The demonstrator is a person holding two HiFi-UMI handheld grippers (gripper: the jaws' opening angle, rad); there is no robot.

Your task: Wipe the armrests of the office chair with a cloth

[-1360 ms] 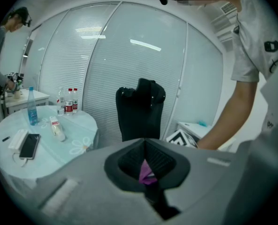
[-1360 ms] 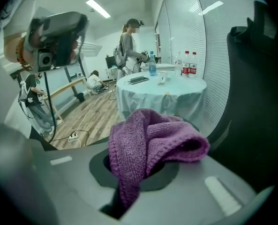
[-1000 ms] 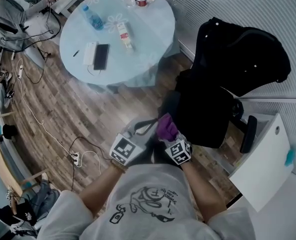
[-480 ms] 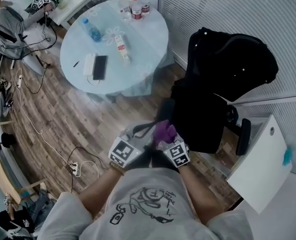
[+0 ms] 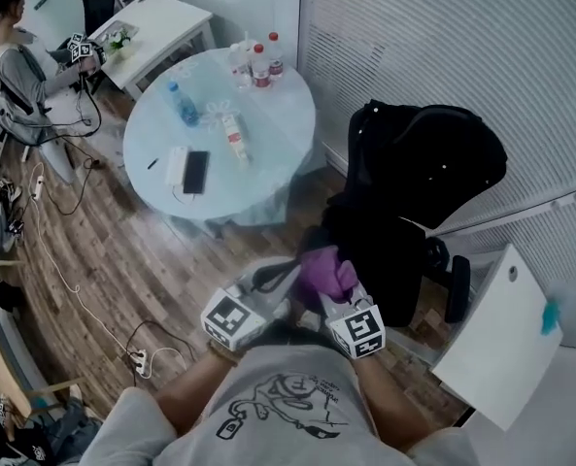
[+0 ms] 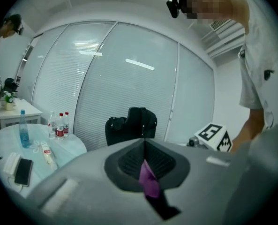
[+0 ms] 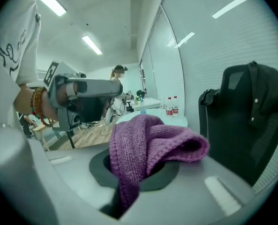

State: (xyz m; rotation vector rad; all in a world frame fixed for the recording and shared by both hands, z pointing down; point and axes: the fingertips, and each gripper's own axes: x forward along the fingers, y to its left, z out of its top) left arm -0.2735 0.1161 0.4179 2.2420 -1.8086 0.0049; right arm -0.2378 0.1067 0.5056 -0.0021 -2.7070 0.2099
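1. Head view shows us the black office chair [image 5: 419,178] from above, with one armrest [image 5: 457,287] at its right side.
2. Left of the chair stands the round pale worktop [image 5: 268,144].
3. We hold both tongs close together at the chair's near side. The left tongs [image 6: 144,158] are closed on a thin purple corner of the cloth [image 5: 326,272]. The right tongs [image 7: 134,170] are clamped on its bunched bulk.
4. The cloth sits gathered between the two tongs, against the chair's dark near edge and well apart from the armrest. We cannot tell whether it touches the chair.
5. On the worktop, capped bottles [image 5: 258,61] cluster at the far edge, and a dark phone [image 5: 195,171] lies nearer us.
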